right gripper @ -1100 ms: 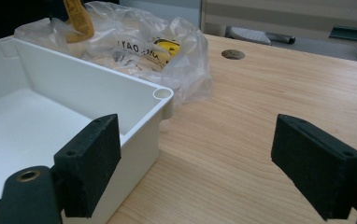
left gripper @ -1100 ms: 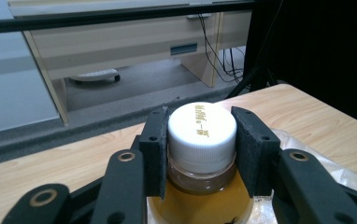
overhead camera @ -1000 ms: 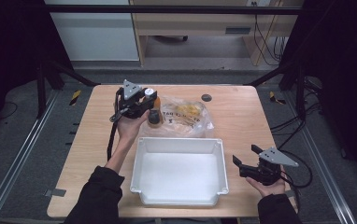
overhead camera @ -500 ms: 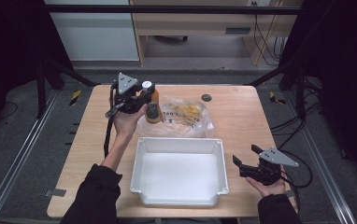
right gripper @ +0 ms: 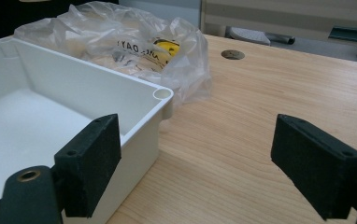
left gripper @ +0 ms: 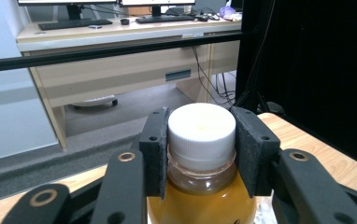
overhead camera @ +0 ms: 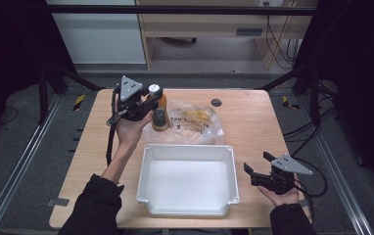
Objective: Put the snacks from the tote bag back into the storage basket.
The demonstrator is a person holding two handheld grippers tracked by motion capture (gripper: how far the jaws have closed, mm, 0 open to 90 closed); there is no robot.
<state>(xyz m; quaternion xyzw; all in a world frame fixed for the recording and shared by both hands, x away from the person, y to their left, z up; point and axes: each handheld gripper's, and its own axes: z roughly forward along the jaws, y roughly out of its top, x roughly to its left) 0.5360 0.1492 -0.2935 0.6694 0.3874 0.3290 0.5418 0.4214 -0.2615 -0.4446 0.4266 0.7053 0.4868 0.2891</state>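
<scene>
Two grippers were in use. The left gripper, at the upper left of the high view, held one bottle clamped by its white cap between both pads, lifted above the table with amber liquid showing below the neck. In the left gripper view the bottle's lower body was cut off by the bottom edge. The right gripper, at the lower right of the high view, had its jaws spread wide with nothing between them, resting in a hand just right of the bin. One white bin sat at the centre bottom of the table, its inside bare. One crumpled clear bag lay directly behind the bin's far rim, touching it; yellow contents and dark print showed through, but the plastic's folds left them unreadable. One small dark round spot sat on the table beyond the bag. In the right gripper view the bin's corner stood in front of the bag and hid its lower part.
</scene>
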